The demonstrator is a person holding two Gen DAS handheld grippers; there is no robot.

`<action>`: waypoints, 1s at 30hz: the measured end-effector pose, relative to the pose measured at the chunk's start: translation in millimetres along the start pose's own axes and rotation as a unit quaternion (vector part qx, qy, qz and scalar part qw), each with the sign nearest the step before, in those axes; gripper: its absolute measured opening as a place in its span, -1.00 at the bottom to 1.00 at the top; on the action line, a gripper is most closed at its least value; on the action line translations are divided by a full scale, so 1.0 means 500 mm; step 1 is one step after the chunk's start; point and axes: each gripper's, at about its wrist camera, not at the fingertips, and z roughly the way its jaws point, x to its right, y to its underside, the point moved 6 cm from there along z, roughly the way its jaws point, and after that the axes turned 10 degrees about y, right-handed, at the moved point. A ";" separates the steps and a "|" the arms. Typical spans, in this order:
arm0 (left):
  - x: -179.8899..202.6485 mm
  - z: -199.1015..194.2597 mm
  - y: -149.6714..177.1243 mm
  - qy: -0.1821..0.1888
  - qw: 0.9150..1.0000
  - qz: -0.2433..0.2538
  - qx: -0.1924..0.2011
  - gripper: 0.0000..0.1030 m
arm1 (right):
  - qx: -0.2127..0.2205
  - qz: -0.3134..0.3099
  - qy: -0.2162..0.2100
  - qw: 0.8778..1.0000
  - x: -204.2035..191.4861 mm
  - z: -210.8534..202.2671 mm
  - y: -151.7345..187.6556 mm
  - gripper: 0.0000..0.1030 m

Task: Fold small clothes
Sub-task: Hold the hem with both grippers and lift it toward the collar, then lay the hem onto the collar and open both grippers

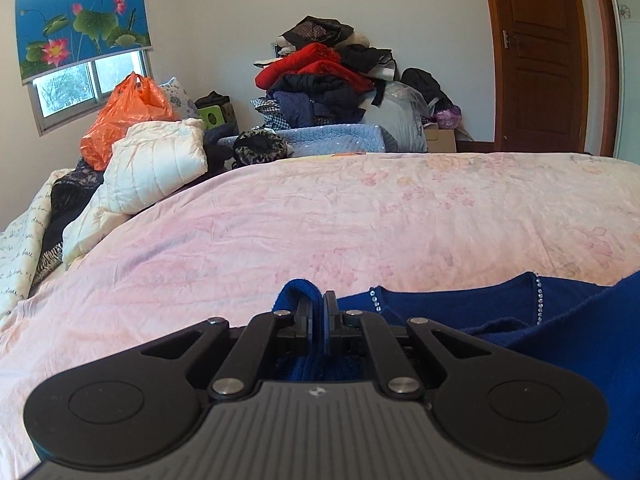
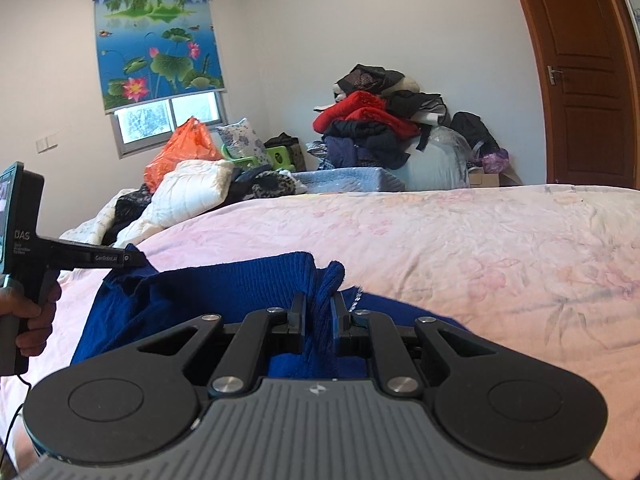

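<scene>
**Setting: a lived-in home bedroom**

A bed (image 1: pixel 360 216) with a pink floral sheet fills the foreground. Behind it, a heap of clothes (image 1: pixel 324 80) is stacked against a plain white wall beside a brown panelled wooden door (image 1: pixel 540 56). A window (image 2: pixel 168 120) carries a roller blind (image 2: pixel 156 48) printed with lotus flowers and ducks. At the bed's far corner lie a cream quilted jacket (image 1: pixel 156 168), an orange plastic bag (image 1: pixel 128 116) and a floral pillow (image 2: pixel 242 140).
</scene>
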 end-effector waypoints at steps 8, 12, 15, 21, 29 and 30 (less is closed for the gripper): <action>0.016 0.093 -0.008 -0.006 0.999 0.017 -0.033 -0.91 | -0.018 0.002 0.019 1.000 0.027 0.087 -0.005 -0.70; 0.021 0.127 -0.005 -0.009 0.999 0.024 -0.045 -0.91 | -0.027 0.005 0.025 0.999 0.041 0.120 0.003 -0.70; 0.022 0.148 0.000 -0.010 0.998 0.027 -0.054 -0.91 | -0.036 0.007 0.028 0.999 0.049 0.141 0.011 -0.70; 0.018 0.198 0.019 -0.002 0.995 0.022 -0.092 -0.89 | -0.059 0.016 0.036 0.997 0.065 0.179 0.032 -0.70; -0.001 0.209 0.029 -0.002 0.993 0.020 -0.115 -0.76 | -0.087 0.024 0.042 0.995 0.073 0.215 0.059 -0.68; -0.008 0.206 0.027 -0.009 0.993 0.018 -0.114 -0.63 | -0.091 0.024 0.044 0.995 0.074 0.218 0.062 -0.64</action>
